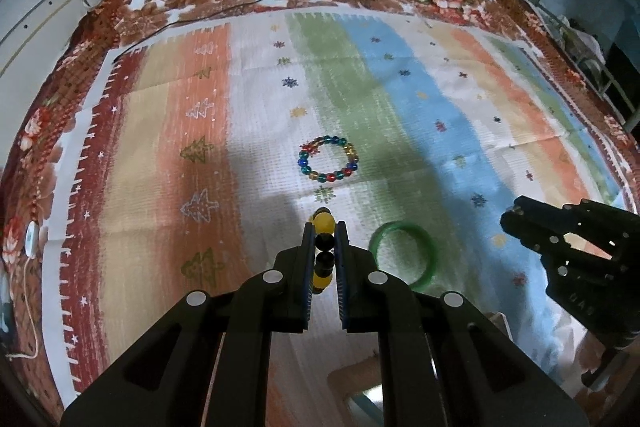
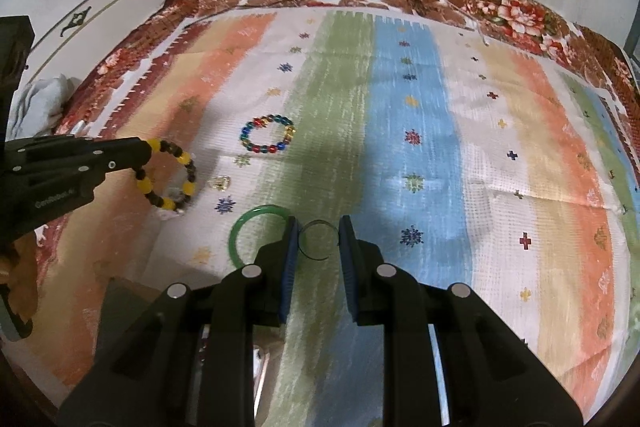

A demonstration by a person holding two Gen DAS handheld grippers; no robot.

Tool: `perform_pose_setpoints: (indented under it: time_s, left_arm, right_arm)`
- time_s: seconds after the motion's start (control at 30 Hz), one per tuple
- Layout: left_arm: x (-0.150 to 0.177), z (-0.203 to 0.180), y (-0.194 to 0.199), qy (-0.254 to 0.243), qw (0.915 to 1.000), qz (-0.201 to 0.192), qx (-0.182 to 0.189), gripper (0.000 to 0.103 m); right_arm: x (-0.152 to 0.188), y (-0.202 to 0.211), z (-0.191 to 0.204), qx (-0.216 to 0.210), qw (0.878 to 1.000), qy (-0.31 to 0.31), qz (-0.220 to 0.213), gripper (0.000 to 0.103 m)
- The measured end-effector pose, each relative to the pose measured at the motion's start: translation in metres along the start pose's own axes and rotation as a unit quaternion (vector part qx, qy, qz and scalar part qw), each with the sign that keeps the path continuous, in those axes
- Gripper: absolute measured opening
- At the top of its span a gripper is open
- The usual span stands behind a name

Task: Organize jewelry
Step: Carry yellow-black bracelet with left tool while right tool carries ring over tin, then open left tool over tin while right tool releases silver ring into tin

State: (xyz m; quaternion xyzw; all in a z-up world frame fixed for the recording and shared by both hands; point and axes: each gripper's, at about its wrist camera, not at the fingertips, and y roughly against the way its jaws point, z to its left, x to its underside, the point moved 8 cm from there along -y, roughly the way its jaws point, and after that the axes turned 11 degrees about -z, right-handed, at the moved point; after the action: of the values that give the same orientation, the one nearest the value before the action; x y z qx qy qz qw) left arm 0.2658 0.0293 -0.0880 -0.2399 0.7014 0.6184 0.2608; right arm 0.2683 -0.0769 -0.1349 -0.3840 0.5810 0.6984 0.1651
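striped cloth (image 1: pixel 256 75) | right view only: gold clasp (image 2: pixel 219 183), thin ring (image 2: pixel 319 239)

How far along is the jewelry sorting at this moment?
Nothing shows as put away yet. In hand: the left tongs are shut on the yellow-and-black bracelet, and the right tongs grip a thin wire ring. Left on the cloth: the multicolour bracelet, the green bangle and a small gold piece.
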Motion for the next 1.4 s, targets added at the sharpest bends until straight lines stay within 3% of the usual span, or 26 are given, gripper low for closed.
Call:
perform_pose_setpoints:
  time_s: [1.0, 1.3, 1.33, 1.4]
  left_arm:
    - [0.016, -0.061, 0.117, -0.020, 0.9931, -0.090, 0.073, 0.009]
    - [0.039, -0.066, 0.123, -0.025, 0.9933, -0.081, 0.079, 0.009]
    - [0.041, -0.066, 0.122, -0.024, 0.9937, -0.076, 0.078, 0.009]
    - [0.047, -0.061, 0.114, -0.015, 0.9961, -0.060, 0.064, 0.010]
  right_arm:
    - [0.025, 0.079, 0.054, -0.068, 0.997, 0.017, -0.037, 0.022]
    - [0.045, 0.086, 0.064, -0.083, 0.996, 0.015, -0.023, 0.022]
    - [0.047, 0.086, 0.065, -0.090, 0.996, 0.011, -0.020, 0.023]
    - [0.048, 0.083, 0.065, -0.095, 0.995, 0.004, -0.012, 0.041]
